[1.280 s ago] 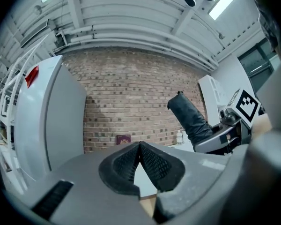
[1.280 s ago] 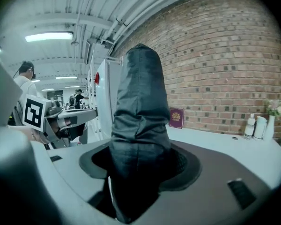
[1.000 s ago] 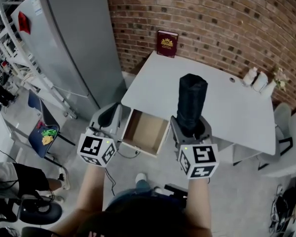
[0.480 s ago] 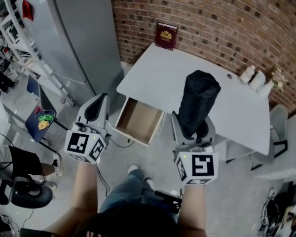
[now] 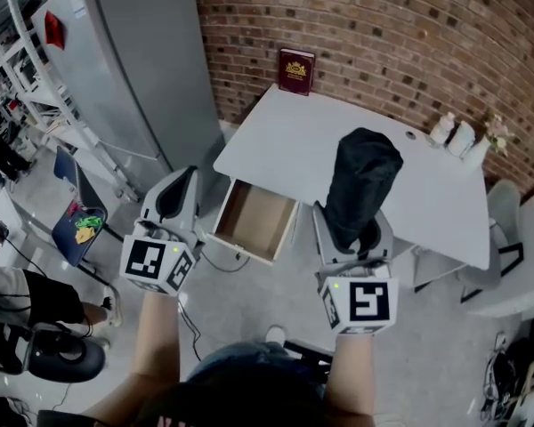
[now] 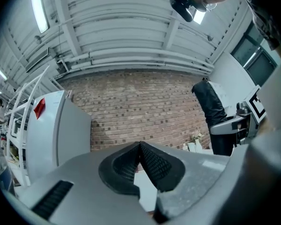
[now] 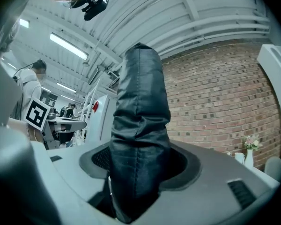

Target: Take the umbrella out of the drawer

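Note:
A black folded umbrella (image 5: 363, 181) in its sleeve stands upright over the white desk's front edge, with my right gripper (image 5: 350, 231) shut on its lower end. In the right gripper view the umbrella (image 7: 140, 125) fills the gap between the pads of the right gripper (image 7: 138, 165). The desk drawer (image 5: 256, 219) hangs open and shows a bare wooden bottom. My left gripper (image 5: 173, 205) hovers left of the drawer, shut and holding nothing. In the left gripper view its pads meet at the left gripper's tip (image 6: 139, 157), and the umbrella (image 6: 210, 109) shows at the right.
The white desk (image 5: 311, 140) stands against a brick wall, with a dark red book (image 5: 295, 69) at its back and small white bottles (image 5: 454, 136) at its right corner. A grey cabinet (image 5: 116, 69) stands to the left, above a blue chair (image 5: 80, 228). A grey chair (image 5: 507, 229) is at the right.
Both grippers have risen and drawn back from the desk. The left gripper has shifted left, away from the drawer. The umbrella stays in the right gripper's hold.

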Available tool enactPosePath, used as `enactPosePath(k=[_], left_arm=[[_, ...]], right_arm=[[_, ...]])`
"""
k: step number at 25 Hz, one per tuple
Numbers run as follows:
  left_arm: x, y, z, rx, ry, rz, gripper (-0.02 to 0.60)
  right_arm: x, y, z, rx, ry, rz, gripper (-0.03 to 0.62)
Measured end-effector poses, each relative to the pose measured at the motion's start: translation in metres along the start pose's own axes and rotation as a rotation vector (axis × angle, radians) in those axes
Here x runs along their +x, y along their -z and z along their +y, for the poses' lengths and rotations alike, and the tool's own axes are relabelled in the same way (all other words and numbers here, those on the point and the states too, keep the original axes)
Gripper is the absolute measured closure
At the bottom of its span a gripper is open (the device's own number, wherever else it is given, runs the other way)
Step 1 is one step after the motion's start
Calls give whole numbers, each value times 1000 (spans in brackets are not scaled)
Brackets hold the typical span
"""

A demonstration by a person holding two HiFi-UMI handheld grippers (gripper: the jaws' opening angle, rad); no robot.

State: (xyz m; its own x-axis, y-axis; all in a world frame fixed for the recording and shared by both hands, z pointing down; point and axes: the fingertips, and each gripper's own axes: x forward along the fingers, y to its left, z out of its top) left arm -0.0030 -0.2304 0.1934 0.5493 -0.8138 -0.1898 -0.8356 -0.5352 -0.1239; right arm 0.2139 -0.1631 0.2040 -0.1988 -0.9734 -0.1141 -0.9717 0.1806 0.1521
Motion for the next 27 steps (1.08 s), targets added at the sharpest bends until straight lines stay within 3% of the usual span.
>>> enactPosePath(k=[11, 27], left_arm=[[-13, 5, 11, -6, 31, 10, 584], [-26, 9, 34, -10, 3, 0, 584]], right_arm=[[2, 6, 19, 36, 35, 11, 336], [13, 11, 46, 22, 12, 19, 335]])
